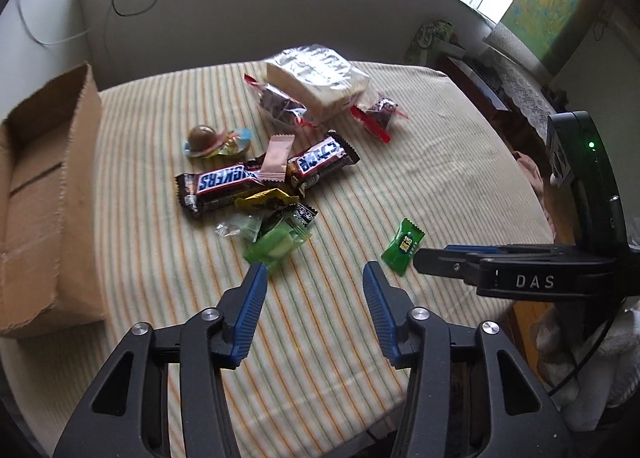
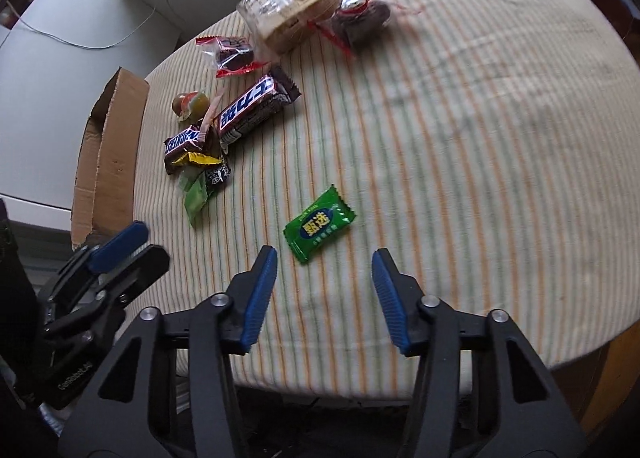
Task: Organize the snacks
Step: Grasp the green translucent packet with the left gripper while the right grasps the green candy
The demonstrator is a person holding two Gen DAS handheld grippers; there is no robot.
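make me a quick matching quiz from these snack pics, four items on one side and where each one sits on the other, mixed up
Items:
1. cardboard box
2. green candy
3. Snickers bars
4. wafer pack

Places:
A. alone, just ahead of the right gripper
B. far end of the striped cloth
C. left edge of the table
D. middle of the pile, under a pink wrapper

Pairs: 1-C, 2-A, 3-D, 4-B

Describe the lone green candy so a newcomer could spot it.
Start at the striped tablecloth. Right of the snack pile, alone on bare cloth, lies the green candy. Unlike the pile's translucent green wrapper, it is opaque, with a blue oval and yellow characters.
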